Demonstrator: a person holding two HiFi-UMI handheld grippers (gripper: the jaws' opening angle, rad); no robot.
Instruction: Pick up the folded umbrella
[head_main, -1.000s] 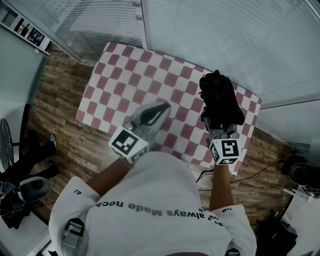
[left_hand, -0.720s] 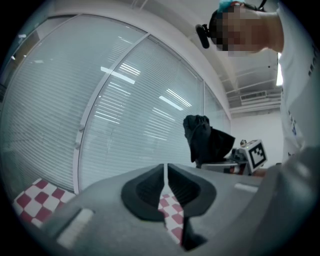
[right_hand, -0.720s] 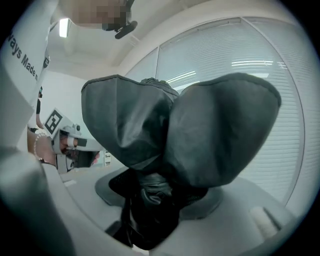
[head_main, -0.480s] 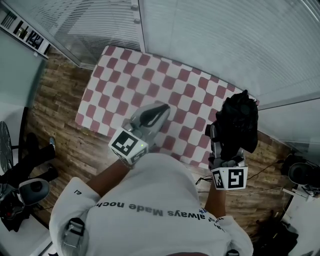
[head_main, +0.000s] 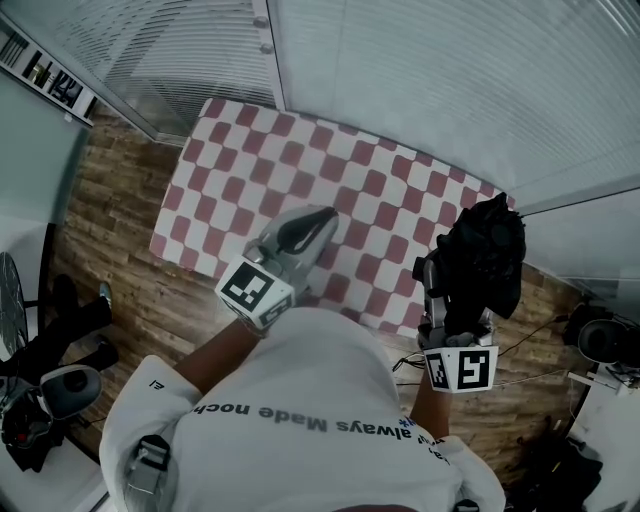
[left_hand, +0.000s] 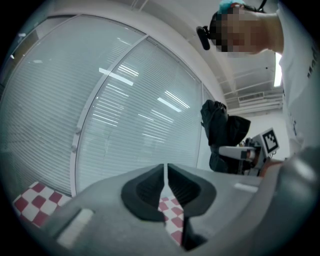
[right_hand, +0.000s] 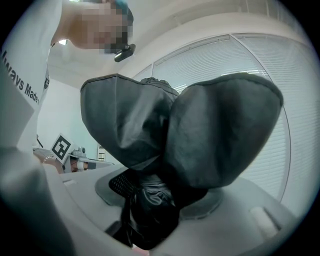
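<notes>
The right gripper (head_main: 452, 288) is pinching the black folded umbrella (head_main: 486, 250) between its jaws and holding it in the air at the right end of the red-and-white checkered table (head_main: 300, 150), with its loose fabric bulging above the jaws. The left gripper (head_main: 318, 222) is hovering over the table's near edge, its jaws pressed together on nothing.

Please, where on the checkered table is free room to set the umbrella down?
The checkered table is bare from its left edge, along the window blinds, to the middle. It is crowded only at the near edge, under the left tongs, and at the right end, where the umbrella hangs.
</notes>
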